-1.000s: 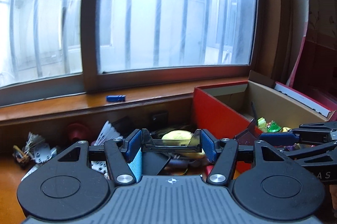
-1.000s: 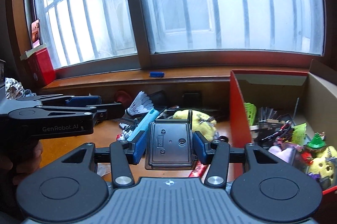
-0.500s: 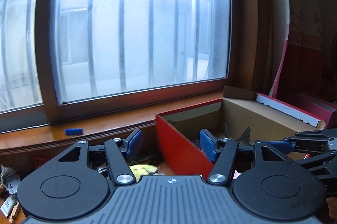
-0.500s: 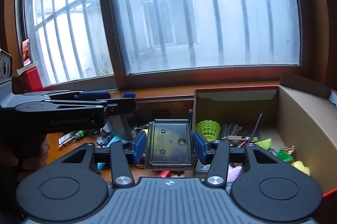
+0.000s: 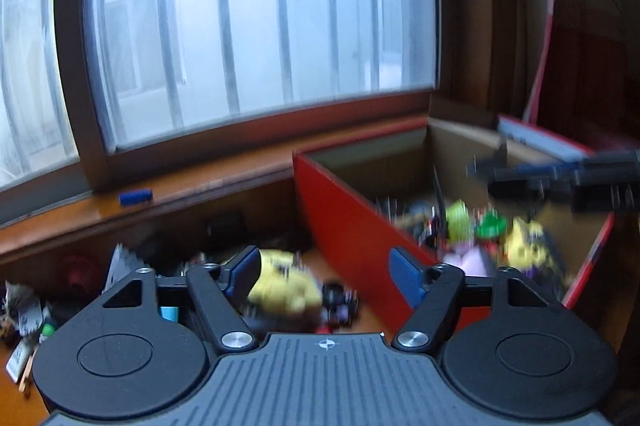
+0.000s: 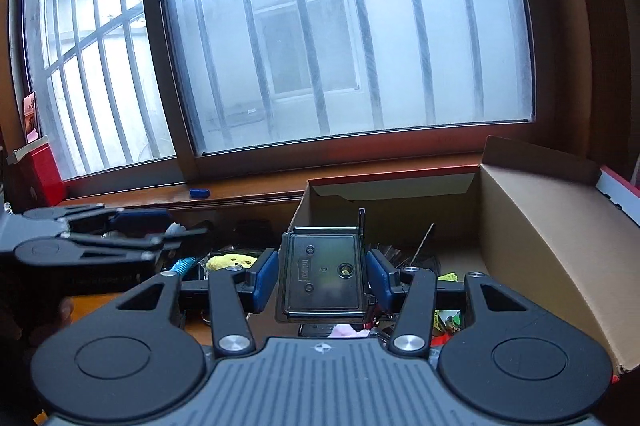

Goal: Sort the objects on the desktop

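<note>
My left gripper (image 5: 324, 276) hangs over the cluttered desk beside the red box (image 5: 344, 214). Its jaws are opening and nothing is between the blue pads (image 5: 244, 268). A yellow plush toy (image 5: 286, 284) lies just beyond them. My right gripper (image 6: 322, 276) is shut on a dark plastic case (image 6: 320, 266) and holds it at the box's near edge, above the cardboard inside (image 6: 540, 234). Each gripper shows in the other's view: the right gripper (image 5: 494, 172) over the box, the left gripper (image 6: 184, 226) at the left.
The box holds several small toys, green, yellow and pink (image 5: 492, 226). On the desk left of it lie a shuttlecock (image 5: 120, 262), a red thing (image 5: 80, 272) and small clutter. A blue piece (image 5: 136, 197) sits on the window sill. A window stands behind.
The flat dark piece that my left gripper held a second ago is gone, and its jaws stand wider. The left view swung over the box and back. The right gripper carried the case rightward to the box.
</note>
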A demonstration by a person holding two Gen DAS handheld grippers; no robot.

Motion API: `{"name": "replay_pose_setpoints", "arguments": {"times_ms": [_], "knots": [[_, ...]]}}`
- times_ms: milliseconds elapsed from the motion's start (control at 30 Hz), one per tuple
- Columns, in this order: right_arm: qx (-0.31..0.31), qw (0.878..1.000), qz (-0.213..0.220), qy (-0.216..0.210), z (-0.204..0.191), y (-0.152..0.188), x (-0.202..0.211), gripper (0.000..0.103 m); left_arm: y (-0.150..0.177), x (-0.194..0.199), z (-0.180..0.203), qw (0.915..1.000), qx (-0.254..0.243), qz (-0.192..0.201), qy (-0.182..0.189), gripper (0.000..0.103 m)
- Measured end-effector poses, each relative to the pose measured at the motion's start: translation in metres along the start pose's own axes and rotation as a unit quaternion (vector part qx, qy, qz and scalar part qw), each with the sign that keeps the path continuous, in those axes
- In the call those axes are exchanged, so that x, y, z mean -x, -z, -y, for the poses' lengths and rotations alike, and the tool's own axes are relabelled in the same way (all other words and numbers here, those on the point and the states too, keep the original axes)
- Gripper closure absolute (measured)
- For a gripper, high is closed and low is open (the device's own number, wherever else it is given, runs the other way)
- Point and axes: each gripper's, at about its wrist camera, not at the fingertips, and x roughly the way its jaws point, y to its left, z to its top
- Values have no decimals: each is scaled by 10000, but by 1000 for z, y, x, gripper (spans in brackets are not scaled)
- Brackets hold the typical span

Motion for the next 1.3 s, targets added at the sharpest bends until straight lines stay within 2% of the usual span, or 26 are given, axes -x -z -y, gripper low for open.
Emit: {"name": "replay_pose_setpoints", "arguments": {"times_ms": [133,300,500,600,700,767,833,867,933,967,1033,1100,1300], "knots": [[-24,10000,-55,-26,1,3,-4,52,28,6,3,9975,-364,-433,424,21],[-40,10000,-82,-18,-7,6,-6,52,48,0,20,9878,-743,-997,935,18],[-40,9999,-123,89,-22,15,0,52,74,-22,29,9782,-766,-1564,1135,18],[-71,9997,-137,199,-26,21,5,52,80,-25,25,9781,-974,-1629,856,18],[-135,9994,-129,308,-27,24,10,52,85,-31,13,9802,-1097,-1619,303,17],[-196,9991,-120,369,-27,26,13,52,86,-37,0,9811,-1047,-1621,-157,14],[-233,9988,-113,419,-27,27,14,52,85,-40,-14,9819,-855,-1628,-464,13],[-241,9987,-114,431,-28,28,14,52,84,-41,-20,9827,-744,-1622,-501,13],[-248,9987,-121,432,-30,28,14,52,82,-35,-28,9863,-540,-1528,-294,13],[-244,9987,-123,430,-31,29,14,52,80,-31,-29,9882,-471,-1458,-58,12],[-239,9987,-124,429,-33,29,13,52,77,-23,-25,9891,-459,-1327,434,4],[-241,9987,-117,432,-34,28,13,52,76,-19,-12,9880,-580,-1230,728,2],[-223,9985,-130,475,-36,27,12,52,77,-24,24,9824,-876,-1337,962,6]]}}
